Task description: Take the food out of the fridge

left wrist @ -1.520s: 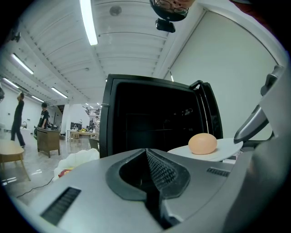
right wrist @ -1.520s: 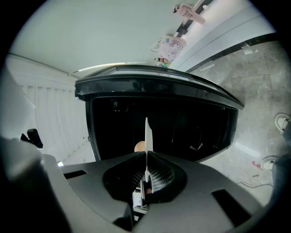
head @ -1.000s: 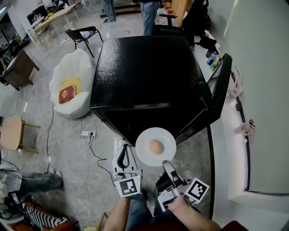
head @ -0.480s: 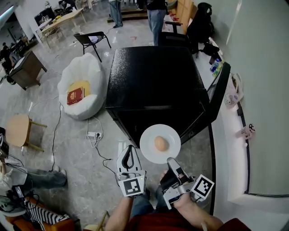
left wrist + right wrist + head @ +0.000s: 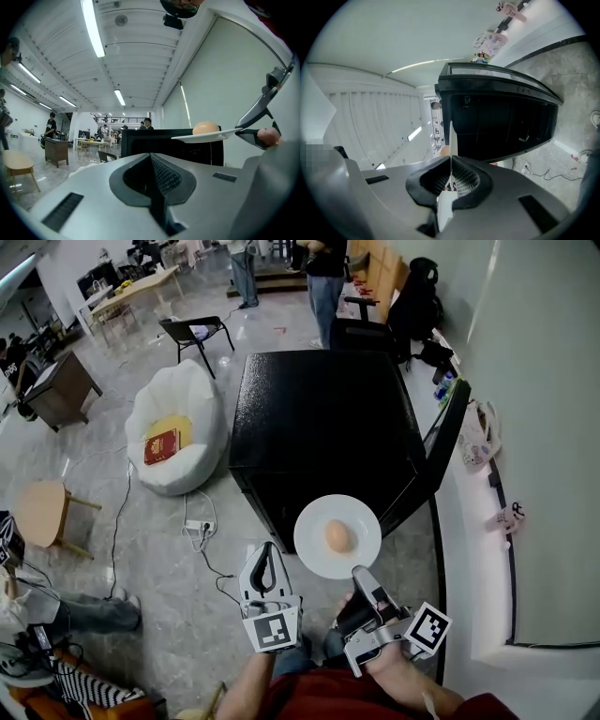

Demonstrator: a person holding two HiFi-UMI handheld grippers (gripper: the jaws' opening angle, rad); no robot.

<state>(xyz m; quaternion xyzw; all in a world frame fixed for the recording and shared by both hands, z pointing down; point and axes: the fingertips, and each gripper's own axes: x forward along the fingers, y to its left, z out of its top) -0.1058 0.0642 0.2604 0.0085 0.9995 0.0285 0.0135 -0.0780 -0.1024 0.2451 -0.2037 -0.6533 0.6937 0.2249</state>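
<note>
White plate (image 5: 314, 545) with the egg (image 5: 337, 535) sits at lower centre of the head view, now drawn clear of the black fridge (image 5: 323, 418), so the food is out. In the left gripper view, the left gripper (image 5: 152, 164) is closed on nothing. In the right gripper view, the right gripper (image 5: 451, 161) clamps the plate's rim.

You're in a large open-plan work hall, more lab or office than home. Long strip lights (image 5: 93, 28) run across a high ceiling (image 5: 140, 65), and the polished grey stone floor (image 5: 159, 577) stretches back to a long table (image 5: 131, 287), a wooden desk (image 5: 58, 388), a black chair (image 5: 195, 329) and people standing (image 5: 323, 282). Near you a black fridge (image 5: 323, 418) stands by the white wall (image 5: 534, 427), with a white beanbag (image 5: 178, 442) and a power strip (image 5: 197, 525) on the floor beside it.
</note>
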